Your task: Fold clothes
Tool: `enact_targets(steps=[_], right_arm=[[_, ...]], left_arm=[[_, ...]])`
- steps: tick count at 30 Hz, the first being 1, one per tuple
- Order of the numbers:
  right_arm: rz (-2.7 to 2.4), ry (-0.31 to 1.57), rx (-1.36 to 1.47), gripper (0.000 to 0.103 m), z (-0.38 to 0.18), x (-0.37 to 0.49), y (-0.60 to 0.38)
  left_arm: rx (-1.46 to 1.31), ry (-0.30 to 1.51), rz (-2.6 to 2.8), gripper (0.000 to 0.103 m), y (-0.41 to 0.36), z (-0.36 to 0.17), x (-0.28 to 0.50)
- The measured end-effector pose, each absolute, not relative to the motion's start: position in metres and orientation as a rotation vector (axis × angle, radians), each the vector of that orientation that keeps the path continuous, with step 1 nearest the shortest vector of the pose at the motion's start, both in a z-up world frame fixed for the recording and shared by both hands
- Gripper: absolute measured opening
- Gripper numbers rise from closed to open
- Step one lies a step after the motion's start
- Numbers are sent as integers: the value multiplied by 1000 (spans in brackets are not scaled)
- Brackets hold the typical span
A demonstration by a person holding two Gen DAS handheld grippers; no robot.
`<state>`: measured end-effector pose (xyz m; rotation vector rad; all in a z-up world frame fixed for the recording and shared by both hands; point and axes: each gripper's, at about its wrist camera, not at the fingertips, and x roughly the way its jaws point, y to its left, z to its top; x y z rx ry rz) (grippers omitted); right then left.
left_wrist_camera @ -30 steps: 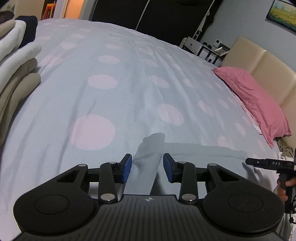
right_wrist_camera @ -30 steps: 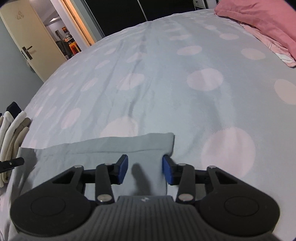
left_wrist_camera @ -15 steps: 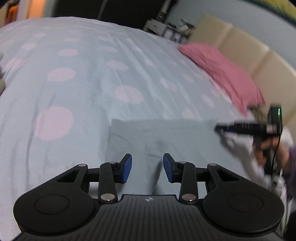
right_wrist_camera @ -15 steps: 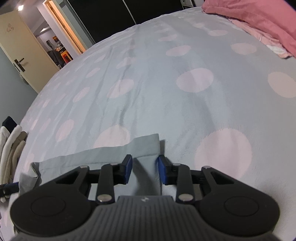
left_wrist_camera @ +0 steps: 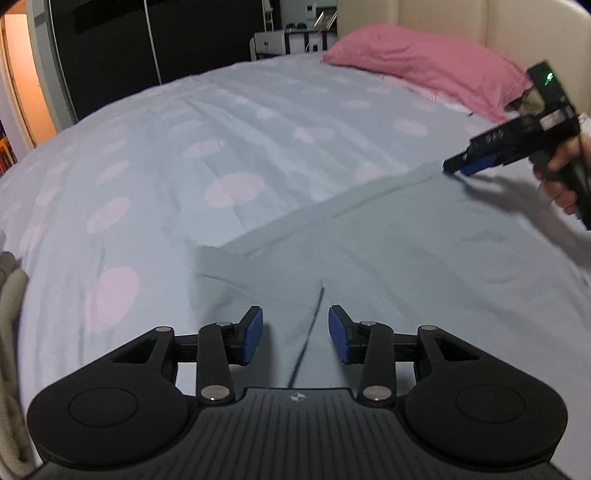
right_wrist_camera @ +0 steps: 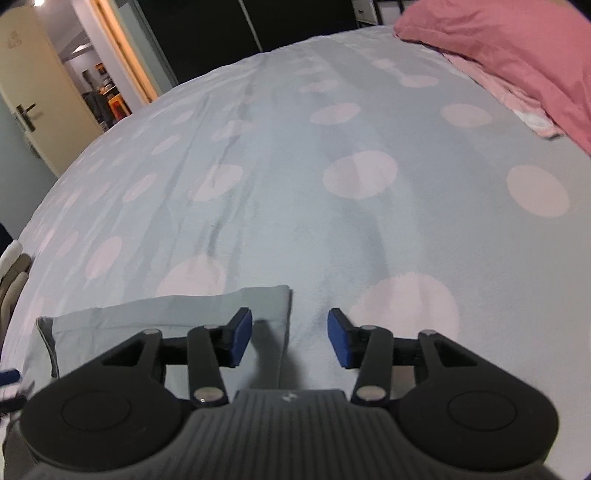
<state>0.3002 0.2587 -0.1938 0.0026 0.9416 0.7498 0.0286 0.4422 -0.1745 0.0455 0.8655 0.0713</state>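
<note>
Where the pale blue duvet (left_wrist_camera: 229,122) with its pink dots covers the whole bed, a grey-blue garment (left_wrist_camera: 388,251) lies flat on the near part of it, its banded edge running toward the pink pillow (left_wrist_camera: 424,62) at the cream headboard (left_wrist_camera: 491,26). Beyond the far side of the duvet stand dark wardrobe doors (left_wrist_camera: 155,40) and a lit doorway (right_wrist_camera: 122,70). A stack of folded beige and white clothes (left_wrist_camera: 9,295) sits at the duvet's left edge.

Low over the garment, the left gripper (left_wrist_camera: 295,334) hangs released, blue pads spread to either side of a dark seam, holding nothing. The right gripper (right_wrist_camera: 290,339) is likewise spread wide and holds nothing; its left pad sits over the garment's corner, its right pad over bare duvet.

Only the left wrist view shows the right gripper (left_wrist_camera: 465,168) from outside, tips at the garment's far corner, gripped by the person's right hand (left_wrist_camera: 565,173), a green light on its body. Only the right wrist view shows the cream door (right_wrist_camera: 26,92) with its handle, and the garment's near corner (right_wrist_camera: 46,332) turned up slightly.
</note>
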Motion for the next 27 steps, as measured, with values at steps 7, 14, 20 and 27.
enact_targets(steps=[7,14,20,27], right_arm=[[758,925,6,9,-195,293,267],[774,782,-46,5,-157,278,263],[771,717,-72,5,-124,278,267],[726,734,-156,5,-145,282,291]], left_arm=[[7,813,198,2,445,-176,28],[-80,652,400,1,508,-112,-8],[-79,654,509,1,553,-92,-14],[-60,776,504,1,557,-145,14]])
